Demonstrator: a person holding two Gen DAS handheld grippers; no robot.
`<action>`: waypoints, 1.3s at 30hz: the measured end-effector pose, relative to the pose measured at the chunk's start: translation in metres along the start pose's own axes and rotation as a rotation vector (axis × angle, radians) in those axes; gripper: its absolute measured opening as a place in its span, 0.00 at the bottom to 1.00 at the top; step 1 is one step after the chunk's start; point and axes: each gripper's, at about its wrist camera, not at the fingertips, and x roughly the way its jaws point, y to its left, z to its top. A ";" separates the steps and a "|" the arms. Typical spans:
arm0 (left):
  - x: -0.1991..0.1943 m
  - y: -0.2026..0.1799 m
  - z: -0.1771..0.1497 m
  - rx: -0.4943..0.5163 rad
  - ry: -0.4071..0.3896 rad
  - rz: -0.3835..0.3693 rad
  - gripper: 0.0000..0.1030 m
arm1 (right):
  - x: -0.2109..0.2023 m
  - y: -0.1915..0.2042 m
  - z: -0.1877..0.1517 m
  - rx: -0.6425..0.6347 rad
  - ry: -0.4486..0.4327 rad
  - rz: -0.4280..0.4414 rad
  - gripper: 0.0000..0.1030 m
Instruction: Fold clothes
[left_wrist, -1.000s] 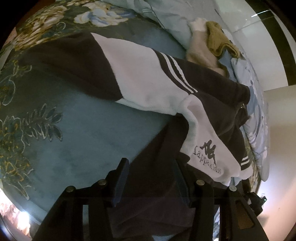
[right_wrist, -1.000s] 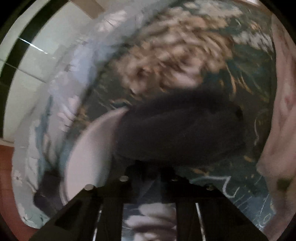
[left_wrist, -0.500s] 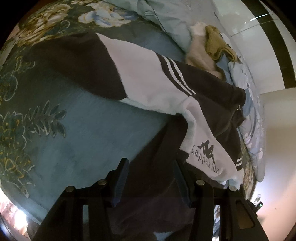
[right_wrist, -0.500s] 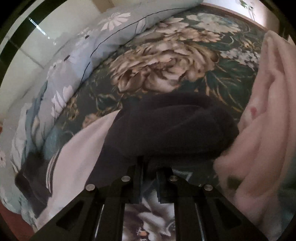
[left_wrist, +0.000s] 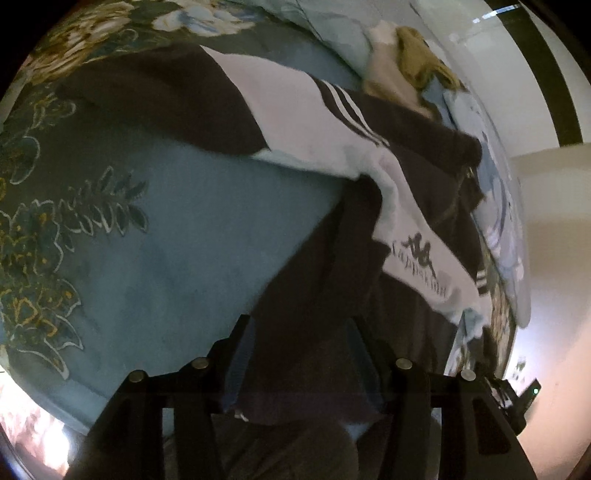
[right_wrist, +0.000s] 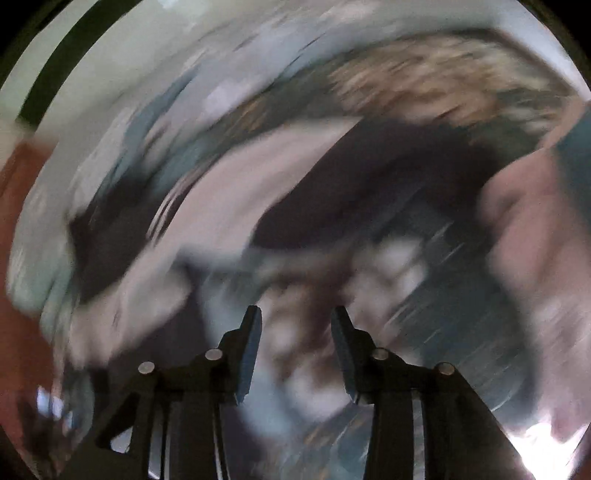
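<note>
A dark and white Kappa jacket (left_wrist: 295, 110) lies spread over the blue floral bedspread (left_wrist: 166, 240). Its white logo panel (left_wrist: 421, 266) hangs to the right. My left gripper (left_wrist: 301, 332) has its jaws apart, with the jacket's dark hem (left_wrist: 306, 295) lying between them. My right gripper (right_wrist: 295, 325) is open and empty. Its view is heavily blurred; the jacket's dark sleeve (right_wrist: 369, 184) and white panel (right_wrist: 240, 184) show ahead of it, apart from the fingers.
A beige and olive heap of clothes (left_wrist: 406, 66) lies at the far side of the bed by light blue pillows (left_wrist: 332, 33). A pink cloth (right_wrist: 535, 240) lies to the right of my right gripper. A pale wall (left_wrist: 546, 221) stands beyond the bed.
My right gripper has opened and let go of the dark sleeve, and is swinging fast, blurring its view. My left gripper has stayed in place with the hem between its jaws.
</note>
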 end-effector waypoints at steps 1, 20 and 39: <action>0.001 0.000 -0.002 0.011 0.010 -0.007 0.56 | 0.007 0.007 -0.009 -0.026 0.050 0.035 0.39; 0.038 0.031 -0.023 0.117 0.131 -0.040 0.60 | 0.068 0.046 -0.070 -0.073 0.309 0.150 0.51; -0.032 0.099 -0.069 0.045 -0.021 -0.042 0.61 | 0.051 0.057 -0.095 -0.080 0.239 0.051 0.11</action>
